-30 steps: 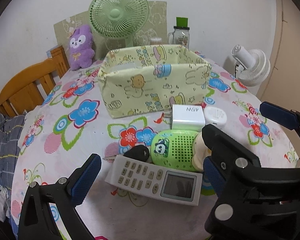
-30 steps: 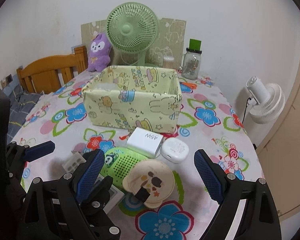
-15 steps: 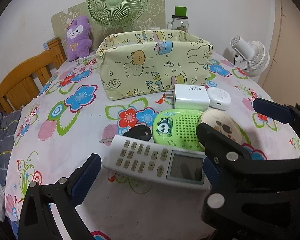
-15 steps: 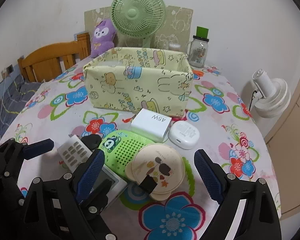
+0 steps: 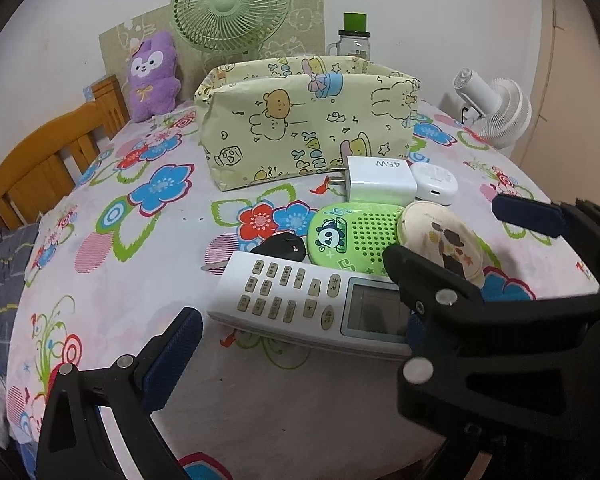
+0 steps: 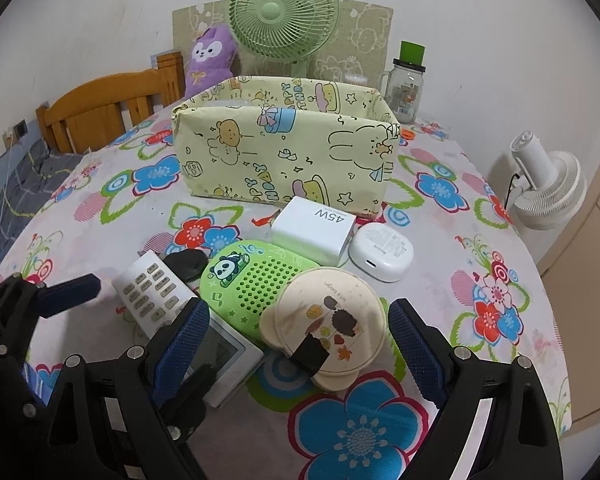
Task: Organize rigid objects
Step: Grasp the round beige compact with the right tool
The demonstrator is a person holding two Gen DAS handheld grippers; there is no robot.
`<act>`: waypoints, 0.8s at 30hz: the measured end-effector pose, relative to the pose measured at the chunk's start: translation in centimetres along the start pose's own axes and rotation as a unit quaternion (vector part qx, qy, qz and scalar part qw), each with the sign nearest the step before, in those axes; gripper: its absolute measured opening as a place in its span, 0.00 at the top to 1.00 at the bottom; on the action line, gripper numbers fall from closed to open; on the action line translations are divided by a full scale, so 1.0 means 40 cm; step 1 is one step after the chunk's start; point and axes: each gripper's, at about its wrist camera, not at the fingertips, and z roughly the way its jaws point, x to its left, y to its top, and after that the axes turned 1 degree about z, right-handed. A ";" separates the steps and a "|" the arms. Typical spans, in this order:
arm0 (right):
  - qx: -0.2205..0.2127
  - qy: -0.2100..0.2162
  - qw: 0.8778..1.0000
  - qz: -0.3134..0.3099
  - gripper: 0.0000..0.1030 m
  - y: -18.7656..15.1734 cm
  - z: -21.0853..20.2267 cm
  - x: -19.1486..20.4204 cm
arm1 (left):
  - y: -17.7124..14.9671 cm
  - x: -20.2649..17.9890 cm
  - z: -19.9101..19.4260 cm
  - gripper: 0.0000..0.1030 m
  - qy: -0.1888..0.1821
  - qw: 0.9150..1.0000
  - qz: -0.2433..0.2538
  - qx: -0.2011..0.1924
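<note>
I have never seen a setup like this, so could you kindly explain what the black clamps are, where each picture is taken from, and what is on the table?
They are two handheld grippers, each carrying a forward-looking camera. One picture looks along the left gripper, the other along the right gripper. Both are open and hold nothing. The left frames a white remote control; the right frames a round cream case. Beside these lie a green panda device, a white charger, a white earbud case and a black key fob, before a yellow cartoon-print box.

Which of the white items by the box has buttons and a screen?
The remote control, lying nearest, between the left tongs. The 45W charger and the earbud case are plain white.
</note>
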 end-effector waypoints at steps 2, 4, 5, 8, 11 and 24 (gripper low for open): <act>0.001 0.001 1.000 0.002 0.10 -0.001 0.001 -0.002 | -0.002 0.002 -0.002 0.00 -0.002 1.000 0.000 0.002; 0.003 0.001 1.000 0.002 0.10 -0.002 0.003 -0.003 | -0.006 0.001 -0.006 0.00 -0.002 1.000 -0.001 0.003; 0.003 0.000 1.000 0.003 0.10 -0.003 0.003 -0.006 | -0.009 -0.001 -0.009 0.00 -0.004 1.000 0.001 0.003; 0.007 -0.002 1.000 0.007 0.10 -0.006 0.008 -0.010 | -0.013 -0.005 -0.009 0.00 -0.005 1.000 0.004 0.002; 0.012 -0.005 1.000 0.010 0.10 -0.011 0.018 -0.015 | -0.013 -0.002 -0.005 0.00 -0.011 1.000 -0.009 0.003; 0.036 -0.015 0.998 0.045 0.10 -0.017 0.073 -0.058 | 0.008 -0.071 0.042 0.00 0.021 0.999 0.025 0.008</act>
